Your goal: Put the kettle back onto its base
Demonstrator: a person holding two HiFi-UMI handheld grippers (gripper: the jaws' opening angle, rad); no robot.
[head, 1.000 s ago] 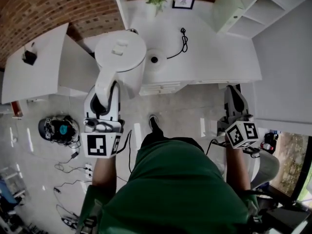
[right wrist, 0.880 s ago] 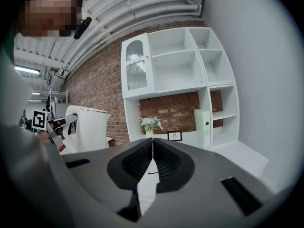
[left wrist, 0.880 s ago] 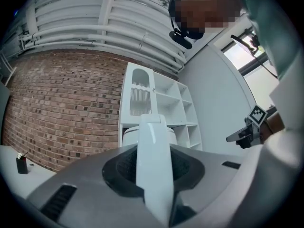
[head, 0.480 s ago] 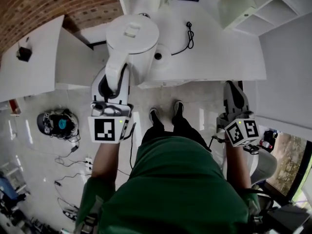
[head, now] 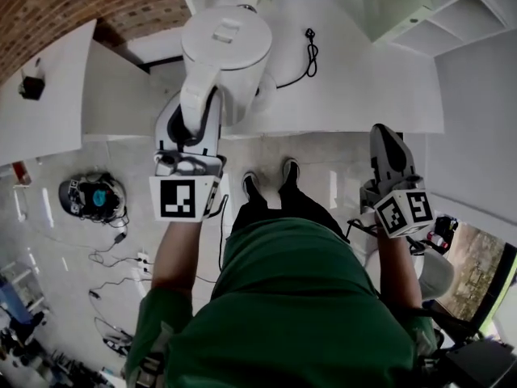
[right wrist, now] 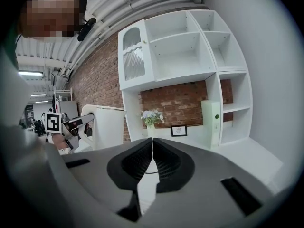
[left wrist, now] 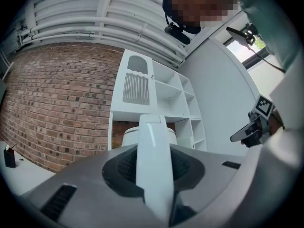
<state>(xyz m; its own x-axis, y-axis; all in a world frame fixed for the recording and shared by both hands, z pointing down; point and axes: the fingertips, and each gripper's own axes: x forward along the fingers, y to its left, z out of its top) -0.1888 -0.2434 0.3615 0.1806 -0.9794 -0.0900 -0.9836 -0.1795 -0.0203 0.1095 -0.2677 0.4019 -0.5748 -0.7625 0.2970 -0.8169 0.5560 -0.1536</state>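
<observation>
The left gripper (head: 194, 118) has its fingers clamped on the handle of the white plastic lidded kettle (head: 226, 43). The kettle is held over the white worktop (head: 355, 87), largely covering the round white base (head: 265, 95). The right gripper (head: 382, 134) hangs just before the worktop's edge, fingers pressed together on nothing.

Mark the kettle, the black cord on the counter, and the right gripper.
kettle (head: 226, 35), head view, on its lid.
black cord (head: 312, 55), head view, midway along the cable.
right gripper (head: 380, 132), head view, at its closed tips.
</observation>
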